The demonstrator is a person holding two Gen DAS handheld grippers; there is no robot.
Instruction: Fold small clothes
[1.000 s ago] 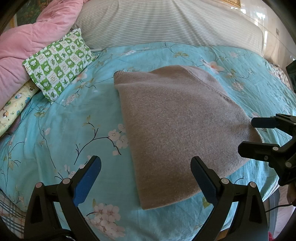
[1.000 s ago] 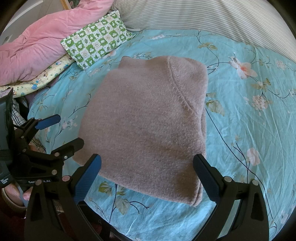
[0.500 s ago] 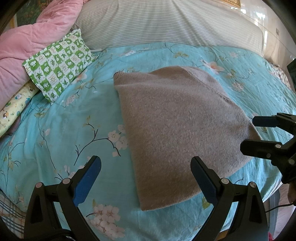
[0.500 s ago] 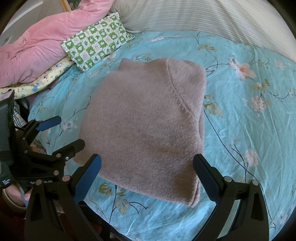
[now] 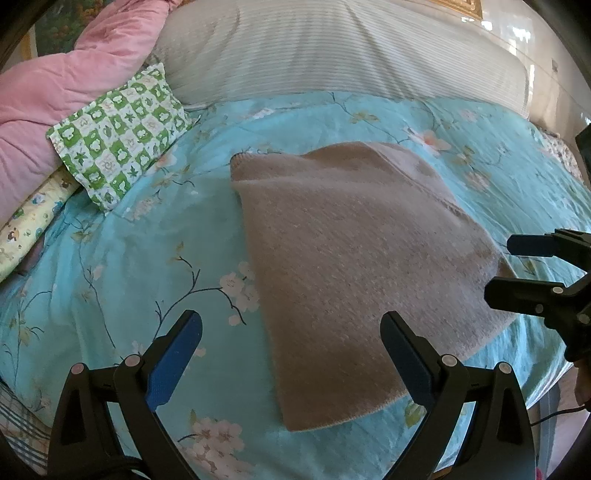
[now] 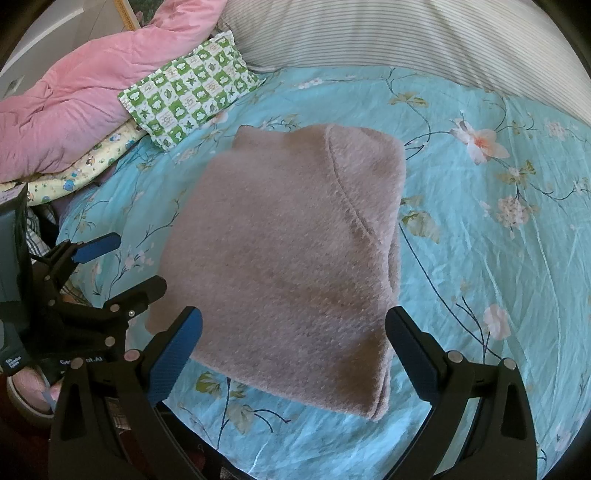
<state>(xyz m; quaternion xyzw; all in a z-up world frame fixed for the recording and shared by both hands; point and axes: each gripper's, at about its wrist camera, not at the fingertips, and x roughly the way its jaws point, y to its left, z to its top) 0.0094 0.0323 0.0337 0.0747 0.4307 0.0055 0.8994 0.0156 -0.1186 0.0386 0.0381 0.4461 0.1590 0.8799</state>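
A folded beige knit sweater [image 5: 354, 266] [image 6: 291, 258] lies flat on the turquoise floral bedsheet [image 5: 110, 266] [image 6: 498, 240]. My left gripper [image 5: 291, 354] hovers open above the sweater's near left corner, nothing between its blue pads. My right gripper [image 6: 293, 350] is open too, just above the sweater's near edge, holding nothing. Each gripper shows in the other's view: the right gripper [image 5: 517, 266] sits at the sweater's right corner, and the left gripper [image 6: 122, 262] at its left corner.
A green-and-white checked pillow [image 5: 118, 133] [image 6: 188, 88], a pink quilt [image 5: 55, 85] [image 6: 74, 96] and a yellow patterned cloth [image 5: 26, 225] lie at the left. A striped pillow [image 5: 332, 48] [image 6: 424, 33] spans the bed's head. The bed edge is near me, with a shoe [image 6: 26, 391] below.
Both grippers drifted very slightly; the sweater lies as it did, and both grippers stay open.
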